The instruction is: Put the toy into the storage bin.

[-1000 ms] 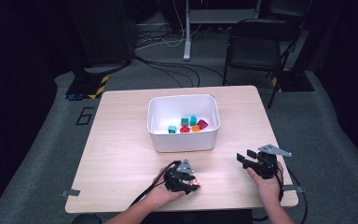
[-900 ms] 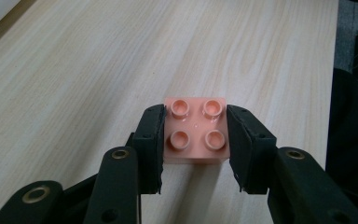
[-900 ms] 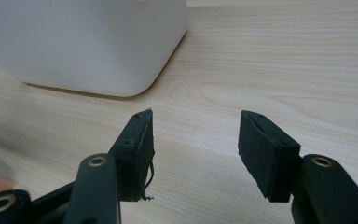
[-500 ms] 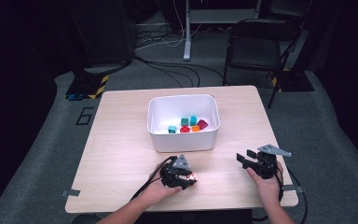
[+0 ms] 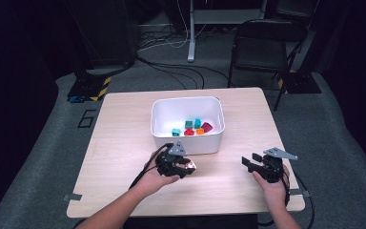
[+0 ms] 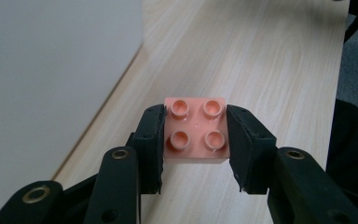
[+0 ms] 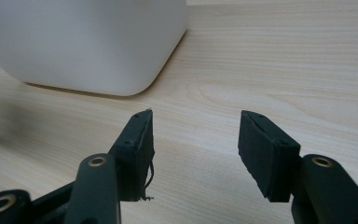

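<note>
My left gripper [image 6: 195, 140] clamps a pink brick [image 6: 196, 129], studs up, just in front of the white bin [image 5: 188, 125].
From above the brick [image 5: 189, 165] is a pale speck at my gripper [image 5: 183, 166]; the left gripper view shows its four studs and both jaws pressed on its sides. My right gripper [image 7: 195, 144] rests apart on the table [image 5: 124, 143], jaws spread with nothing between them.

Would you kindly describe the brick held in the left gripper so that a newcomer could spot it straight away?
Start at the white bin in the middle of the wooden table; just in front of its near wall sits the left gripper. Clamped between its black fingers is a salmon-pink brick with four round studs. The other coloured bricks all lie inside the bin; this one is outside, pale pink, and gripped.
</note>
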`<state>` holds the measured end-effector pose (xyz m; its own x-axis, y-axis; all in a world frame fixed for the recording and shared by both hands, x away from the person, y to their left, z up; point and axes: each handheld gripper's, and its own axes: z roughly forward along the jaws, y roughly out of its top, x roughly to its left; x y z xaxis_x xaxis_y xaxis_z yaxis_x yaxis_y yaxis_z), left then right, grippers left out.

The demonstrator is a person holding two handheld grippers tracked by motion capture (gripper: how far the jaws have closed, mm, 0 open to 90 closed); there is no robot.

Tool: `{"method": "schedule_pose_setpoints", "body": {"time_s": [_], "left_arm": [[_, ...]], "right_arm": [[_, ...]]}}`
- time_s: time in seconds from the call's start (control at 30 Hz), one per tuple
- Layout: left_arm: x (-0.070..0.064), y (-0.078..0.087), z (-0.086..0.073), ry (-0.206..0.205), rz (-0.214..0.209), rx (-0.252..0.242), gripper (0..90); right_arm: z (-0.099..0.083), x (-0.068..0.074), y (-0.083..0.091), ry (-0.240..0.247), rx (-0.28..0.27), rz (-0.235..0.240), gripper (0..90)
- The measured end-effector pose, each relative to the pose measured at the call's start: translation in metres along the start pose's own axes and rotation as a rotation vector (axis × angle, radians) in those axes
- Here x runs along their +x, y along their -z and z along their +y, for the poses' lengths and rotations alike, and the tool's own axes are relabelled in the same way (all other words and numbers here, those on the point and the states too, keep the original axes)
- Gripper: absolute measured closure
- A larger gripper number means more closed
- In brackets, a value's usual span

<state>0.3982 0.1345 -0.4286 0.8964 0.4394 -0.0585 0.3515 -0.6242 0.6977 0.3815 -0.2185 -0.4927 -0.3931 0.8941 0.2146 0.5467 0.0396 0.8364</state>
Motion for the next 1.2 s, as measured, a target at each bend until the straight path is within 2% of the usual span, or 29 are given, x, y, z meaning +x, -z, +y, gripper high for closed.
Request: {"method": "schedule_pose_setpoints", "body": {"time_s": [0.27,0.43,0.6,0.87,1.03,1.1,1.2], "left_arm": [[0.008,0.021,0.018,0.009,0.009,-0.017,58.7],[0.016,0.038,0.036,0.009,0.011,-0.036,58.7],[0.023,0.048,0.049,0.018,0.012,-0.053,58.8],[0.039,0.049,0.065,0.046,0.014,-0.07,58.7],[0.06,0.043,0.078,0.063,0.045,-0.062,58.7],[0.066,0.041,0.081,0.07,0.03,-0.073,58.7],[0.073,0.039,0.084,0.074,0.037,-0.073,58.7]], "right_arm": [[0.0,0.0,0.0,-0.003,0.0,-0.001,44.8],[0.0,0.0,0.001,-0.003,-0.001,-0.001,44.8],[0.0,0.0,0.001,-0.003,-0.002,-0.001,44.8],[0.001,-0.001,0.001,0.0,-0.005,0.0,44.8],[0.001,-0.001,0.002,-0.004,-0.006,-0.001,44.8],[0.001,-0.001,0.002,-0.006,-0.006,-0.001,44.8],[0.001,-0.001,0.002,-0.007,-0.007,0.0,44.8]]}}
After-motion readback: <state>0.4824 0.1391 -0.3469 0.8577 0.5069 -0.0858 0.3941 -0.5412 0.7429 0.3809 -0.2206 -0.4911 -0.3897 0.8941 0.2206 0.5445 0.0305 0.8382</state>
